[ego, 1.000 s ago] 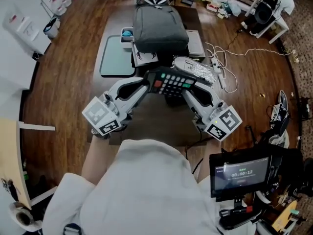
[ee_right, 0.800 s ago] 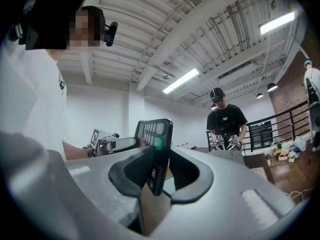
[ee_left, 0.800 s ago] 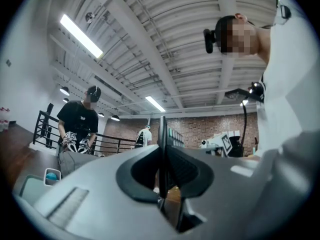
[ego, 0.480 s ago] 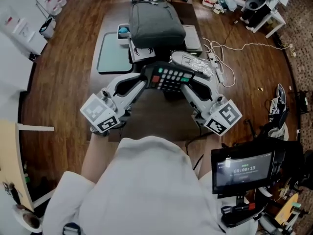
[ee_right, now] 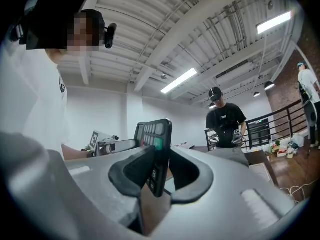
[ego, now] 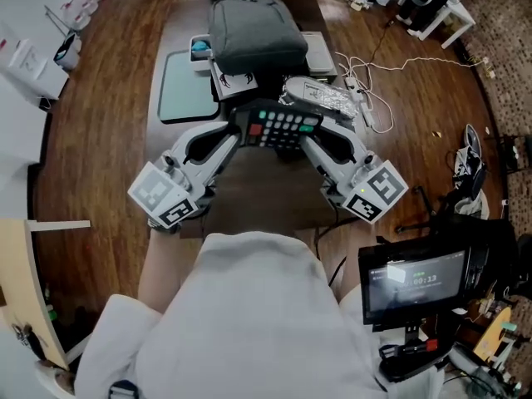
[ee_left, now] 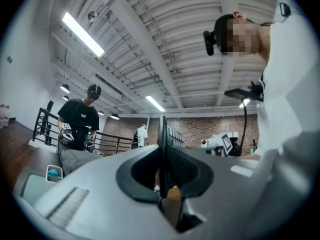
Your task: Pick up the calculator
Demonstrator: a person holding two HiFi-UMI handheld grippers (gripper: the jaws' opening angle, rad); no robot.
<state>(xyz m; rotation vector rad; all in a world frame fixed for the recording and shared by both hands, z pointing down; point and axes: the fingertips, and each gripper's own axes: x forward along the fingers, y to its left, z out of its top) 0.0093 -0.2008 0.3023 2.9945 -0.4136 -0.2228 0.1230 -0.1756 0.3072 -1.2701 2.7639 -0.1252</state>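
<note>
- Head view: the calculator [ego: 281, 128] is slung between my two tools over the dark wooden table [ego: 258, 202], keys facing up at the camera.
- The left gripper [ego: 239, 133] has it by its left end and the right gripper [ego: 308, 136] by its right end. Both come in from the near side at a slant.
- Just beyond the calculator lies a crinkled silver packet [ego: 320, 96], and behind that a grey backpack [ego: 253, 40]. A pale green tray [ego: 183, 96] sits to the left of the bag, and a white cable [ego: 376, 110] trails off the table's right edge.
- My white shirt [ego: 249, 322] fills the bottom of this view, with a small monitor [ego: 414, 283] at the lower right.
- Left gripper view: I see the calculator [ee_left: 163, 134] edge-on, a thin dark slab rising between the jaws. The left gripper [ee_left: 161, 176] is pinched onto that edge, with no gap showing on either side of the slab.
- Past the jaws stands a person in black [ee_left: 77, 120] by a railing, and the backpack [ee_left: 75, 160] is low on the left.
- Right gripper view: the calculator [ee_right: 156, 144] leans slightly, with its keys towards the left jaw. The right gripper [ee_right: 159, 181] is closed on its lower end. The left pad lies against the key face and the right jaw sits at its back edge.
- A person in black [ee_right: 225, 121] stands beyond the table on the right side of this view.
</note>
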